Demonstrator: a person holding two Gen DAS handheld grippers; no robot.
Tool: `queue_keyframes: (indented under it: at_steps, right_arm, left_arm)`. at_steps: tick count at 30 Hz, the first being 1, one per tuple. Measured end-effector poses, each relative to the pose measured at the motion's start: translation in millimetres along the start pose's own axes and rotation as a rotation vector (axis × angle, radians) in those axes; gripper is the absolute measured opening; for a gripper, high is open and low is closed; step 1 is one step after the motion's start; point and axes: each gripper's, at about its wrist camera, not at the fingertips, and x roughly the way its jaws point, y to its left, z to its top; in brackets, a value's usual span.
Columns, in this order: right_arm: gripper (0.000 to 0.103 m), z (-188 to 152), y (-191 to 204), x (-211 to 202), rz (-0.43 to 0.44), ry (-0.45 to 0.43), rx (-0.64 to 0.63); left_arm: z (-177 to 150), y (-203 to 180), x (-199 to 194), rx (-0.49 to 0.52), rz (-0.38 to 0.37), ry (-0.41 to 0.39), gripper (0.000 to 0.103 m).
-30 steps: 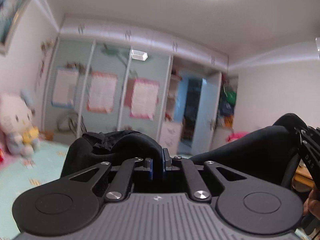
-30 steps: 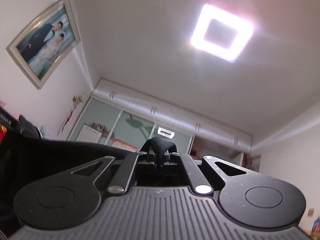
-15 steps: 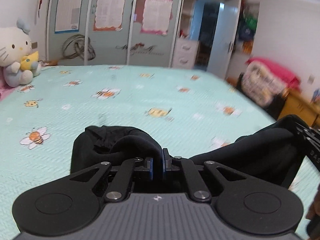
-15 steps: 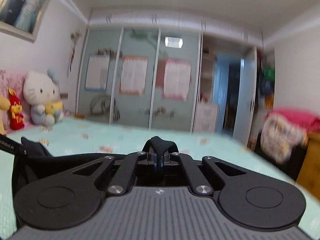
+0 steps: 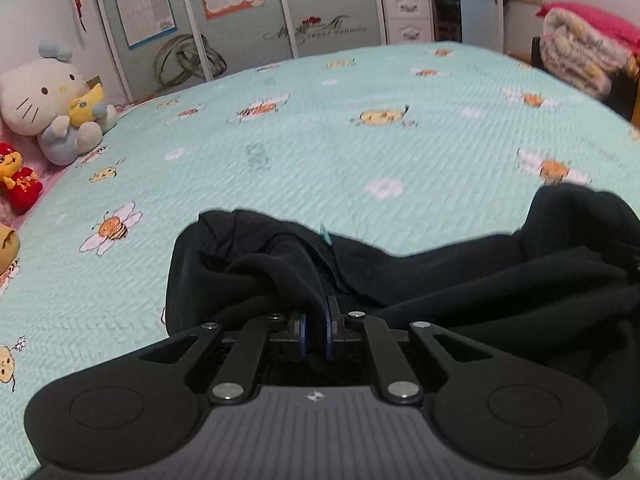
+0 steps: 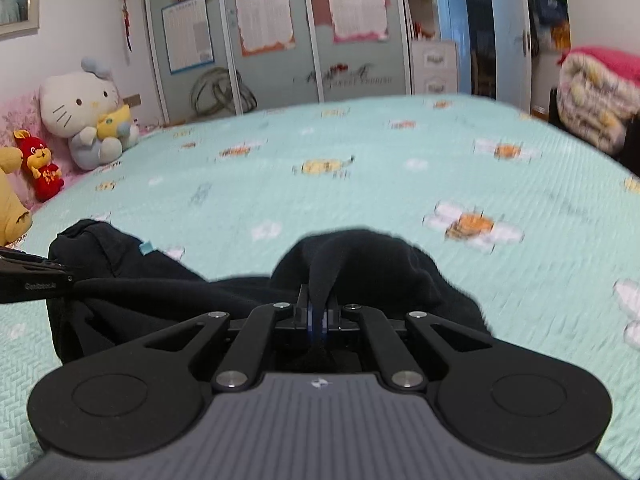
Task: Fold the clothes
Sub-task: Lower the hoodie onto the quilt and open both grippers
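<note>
A black garment [image 5: 440,280] hangs stretched between my two grippers, low over a mint-green bedspread [image 5: 320,152] printed with bees. My left gripper [image 5: 315,330] is shut on a bunched edge of the black cloth at its left end. My right gripper [image 6: 319,316] is shut on another fold of the same garment [image 6: 360,264]. In the right wrist view the left gripper's body [image 6: 32,280] shows at the left edge, with the cloth taut between them. A small teal tag [image 6: 146,247] sits on the garment.
A Hello Kitty plush [image 5: 52,96] and a red plush toy [image 5: 18,178] sit at the bed's left side. Folded quilts [image 5: 588,52] are stacked at the right. Sliding wardrobe doors [image 5: 240,12] with posters stand behind the bed.
Both grippers have tilted down from pointing at the ceiling and wall to facing the bed, carrying the black garment down toward the bedspread. Both stayed shut on the cloth.
</note>
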Motion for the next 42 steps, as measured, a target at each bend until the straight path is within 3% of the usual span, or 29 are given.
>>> queue_keyframes:
  at_steps: [3, 6, 10, 19, 22, 26, 28, 34, 42]
  right_arm:
    - [0.005, -13, 0, 4, -0.001, 0.039, 0.018]
    - [0.019, -20, -2, 2, -0.011, 0.076, 0.037]
    - [0.024, -23, -9, -11, 0.009, 0.087, 0.091]
    - [0.038, -37, -7, -52, 0.028, 0.093, 0.112]
    - [0.049, -41, -4, -60, 0.034, 0.113, 0.106]
    - [0.052, -47, 1, -65, 0.052, 0.138, 0.103]
    - [0.053, -50, 3, -67, 0.055, 0.150, 0.106]
    - [0.056, -60, 5, -71, 0.057, 0.175, 0.125]
    - [0.060, -72, 12, -75, 0.049, 0.219, 0.130]
  left_arm:
    - [-8, -3, 7, 0.035, 0.021, 0.007, 0.008]
    - [-15, -4, 11, 0.045, 0.030, 0.014, 0.008]
    - [-22, -1, 12, 0.047, 0.030, 0.018, 0.008]
    - [-30, 11, 0, -0.022, 0.001, 0.045, 0.012]
    - [-36, 13, -11, -0.047, 0.005, 0.064, 0.020]
    - [-46, 12, -28, -0.055, 0.056, 0.083, 0.056]
    - [-52, 12, -35, -0.055, 0.080, 0.105, 0.066]
    - [-78, 17, -40, -0.073, 0.110, 0.232, 0.068]
    - [-99, 8, -60, -0.061, 0.115, 0.273, 0.069]
